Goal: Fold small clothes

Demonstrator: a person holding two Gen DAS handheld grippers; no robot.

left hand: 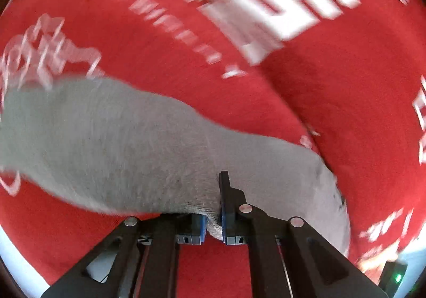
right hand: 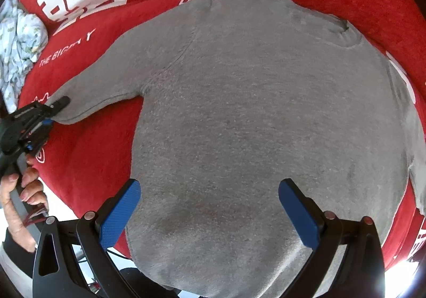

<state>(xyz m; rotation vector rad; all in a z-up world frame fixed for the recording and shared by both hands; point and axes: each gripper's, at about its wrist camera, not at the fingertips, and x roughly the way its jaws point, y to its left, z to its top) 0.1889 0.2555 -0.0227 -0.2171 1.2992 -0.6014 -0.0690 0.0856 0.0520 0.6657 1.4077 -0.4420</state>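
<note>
Grey sweater [right hand: 253, 117] lies flat and face up on a red blanket [right hand: 87, 143], its body spread wide, the collar toward the far edge and the hem nearest the right wrist camera. That blanket, printed with large white characters and a line of small white lettering, covers almost the whole surface under the garment in both views. One sleeve [right hand: 106, 79] stretches out to the side across the red cloth, tapering to its cuff. At the blanket's far corner sits a crumpled pale-blue patterned cloth [right hand: 18, 39], well apart from the sweater. The right gripper [right hand: 210, 207] hangs over the lower body of the sweater with its blue pads spread wide and nothing between them. The left gripper [left hand: 214, 220], held by a hand [right hand: 18, 196] at the blanket's edge, is pinched closed on the end of the sleeve, grey fabric bunched between its blue pads; the left wrist view is smeared with motion blur.
</note>
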